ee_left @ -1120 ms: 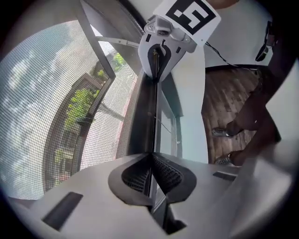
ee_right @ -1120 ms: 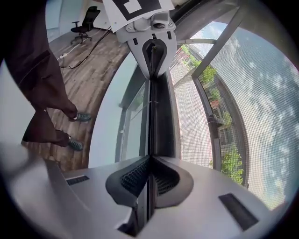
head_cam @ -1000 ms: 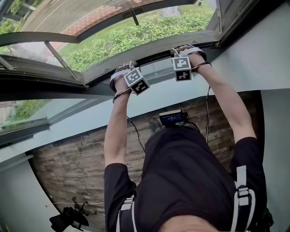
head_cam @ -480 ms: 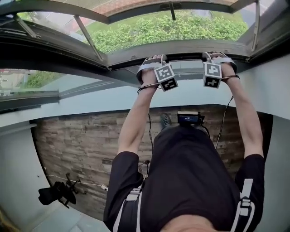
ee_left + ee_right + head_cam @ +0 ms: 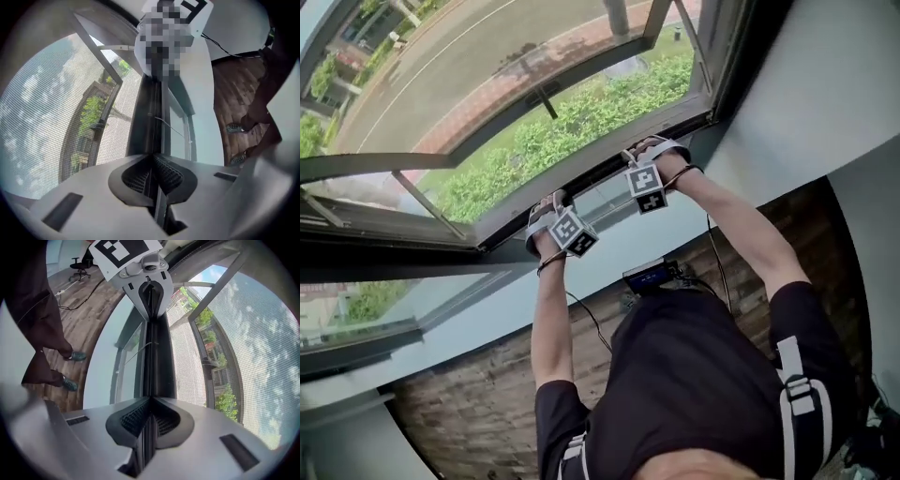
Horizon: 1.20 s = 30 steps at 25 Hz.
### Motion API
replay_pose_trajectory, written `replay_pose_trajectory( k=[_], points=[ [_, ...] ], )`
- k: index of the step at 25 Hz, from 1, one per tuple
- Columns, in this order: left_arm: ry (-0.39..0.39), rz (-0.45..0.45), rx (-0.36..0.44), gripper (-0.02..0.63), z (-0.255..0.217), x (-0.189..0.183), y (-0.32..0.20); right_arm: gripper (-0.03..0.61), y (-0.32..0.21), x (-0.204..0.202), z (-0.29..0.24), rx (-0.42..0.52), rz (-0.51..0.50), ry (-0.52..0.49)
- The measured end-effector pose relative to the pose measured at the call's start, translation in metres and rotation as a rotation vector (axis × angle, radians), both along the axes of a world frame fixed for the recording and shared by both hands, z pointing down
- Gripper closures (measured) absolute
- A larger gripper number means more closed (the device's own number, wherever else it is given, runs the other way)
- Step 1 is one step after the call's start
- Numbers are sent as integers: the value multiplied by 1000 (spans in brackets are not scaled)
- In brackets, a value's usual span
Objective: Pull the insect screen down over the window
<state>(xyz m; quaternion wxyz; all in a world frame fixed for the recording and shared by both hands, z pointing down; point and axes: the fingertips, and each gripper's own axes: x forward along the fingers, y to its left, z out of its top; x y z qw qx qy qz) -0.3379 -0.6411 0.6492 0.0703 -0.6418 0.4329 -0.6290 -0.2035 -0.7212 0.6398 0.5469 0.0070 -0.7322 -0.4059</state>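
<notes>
1. Since half a second ago, your grippers have gone from level near the top of the head view to a slant. The left gripper [image 5: 548, 204] now sits lower than the right gripper [image 5: 643, 152].
2. Your left gripper's [image 5: 157, 176] jaws are clenched on the thin edge of the insect screen's dark bar [image 5: 595, 174].
3. Your right gripper's [image 5: 147, 420] jaws grasp the same bar [image 5: 154, 357] further along, apart from the left.
4. The bar [image 5: 150, 117] lies low along the window opening, just above the pale wall [image 5: 609, 246]. The mesh [image 5: 42, 117] stretches beyond it.

Black screen bar [image 5: 155, 363], perhaps grey mesh [image 5: 255, 333]
</notes>
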Motion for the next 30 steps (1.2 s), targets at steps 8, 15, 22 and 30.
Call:
replay_pose_trajectory(
  k=[8, 15, 22, 30],
  points=[
    [16, -26, 2, 592, 10, 3, 1, 558, 2, 3, 7, -4, 36, -25],
    [27, -57, -21, 591, 13, -12, 7, 558, 4, -16, 13, -11, -5, -38],
    [36, -24, 37, 593, 9, 17, -12, 558, -9, 14, 10, -5, 64, -54],
    [46, -16, 56, 589, 6, 10, -6, 557, -5, 5, 9, 10, 23, -41]
  ],
)
